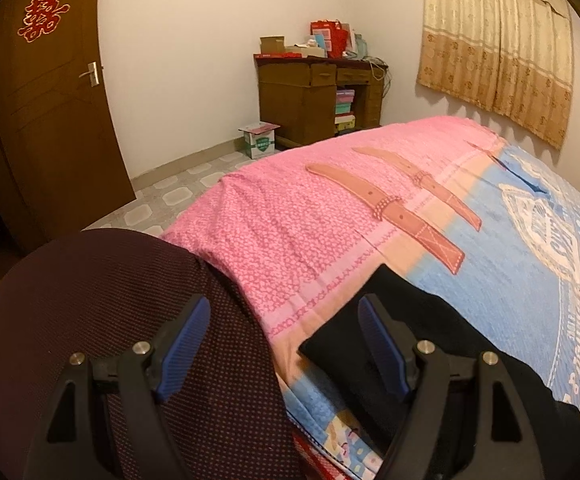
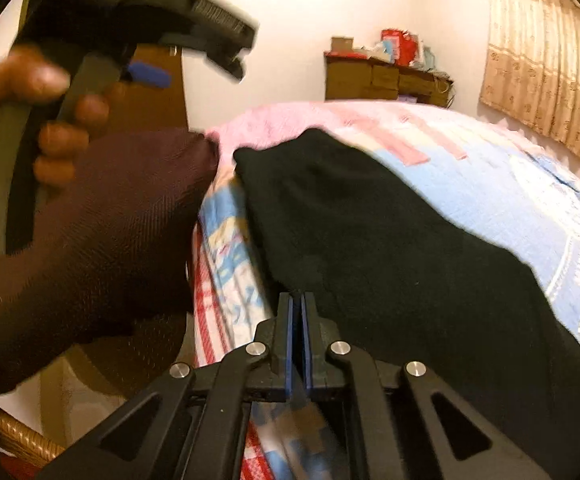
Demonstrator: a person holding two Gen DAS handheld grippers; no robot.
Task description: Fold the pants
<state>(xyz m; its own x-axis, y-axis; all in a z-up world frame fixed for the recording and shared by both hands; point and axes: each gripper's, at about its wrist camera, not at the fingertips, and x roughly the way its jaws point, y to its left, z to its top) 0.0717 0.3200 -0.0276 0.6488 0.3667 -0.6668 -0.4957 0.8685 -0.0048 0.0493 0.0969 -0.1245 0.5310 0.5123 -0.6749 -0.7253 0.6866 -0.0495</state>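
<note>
The black pants (image 2: 370, 232) lie flat on the bed (image 1: 310, 216), along its near edge. Their long axis runs from the near left corner of the bed, where one squared end sits beside the pink part of the cover, toward the near right, where the fabric runs out of both views. The pants are so dark that seams, waistband and legs cannot be told apart, so which end is the waist is unclear.

The left tool (image 1: 284, 336) hangs over the near left corner with its blue pads wide apart. One pad is over a dark maroon dotted cloth (image 1: 102, 300); the other is over the end of the pants, with nothing gripped. The right tool (image 2: 298, 312) has its pads pressed together at the near edge of the pants. Whether any fabric is pinched between them cannot be made out. A hand (image 2: 30, 120) holding the left tool shows blurred in the right wrist view.

Beyond the bed a wooden desk (image 1: 314, 96) carries boxes and red bags. A small open carton (image 1: 260, 140) stands on the floor, its contents unseen.
</note>
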